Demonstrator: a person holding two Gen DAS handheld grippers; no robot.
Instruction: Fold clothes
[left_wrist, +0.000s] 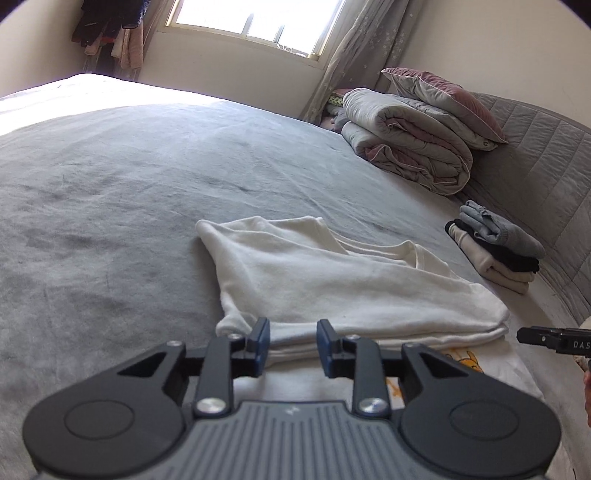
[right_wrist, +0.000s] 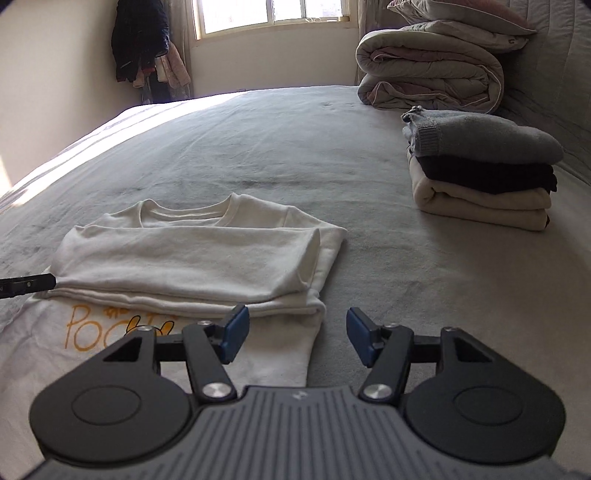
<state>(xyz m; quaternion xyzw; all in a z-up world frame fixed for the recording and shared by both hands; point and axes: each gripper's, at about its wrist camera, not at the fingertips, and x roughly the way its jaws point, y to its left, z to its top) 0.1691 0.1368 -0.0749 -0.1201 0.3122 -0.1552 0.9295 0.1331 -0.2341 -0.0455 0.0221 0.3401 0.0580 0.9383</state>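
A cream long-sleeved shirt lies on the grey bed, its top half folded down with a sleeve across it. Below the fold its front shows an orange cartoon print. My left gripper hovers at the folded edge near the shirt's left corner. Its blue pads stand apart, and the cloth lies beyond them, not pinched. My right gripper is open over the shirt's lower right edge with only bed sheet between its fingers. Each gripper's tip shows at the edge of the other view.
A stack of three folded garments, grey, black and cream, sits to the right by the padded headboard. Behind it lie a rolled duvet and a pillow. Clothes hang in the far corner beside a window.
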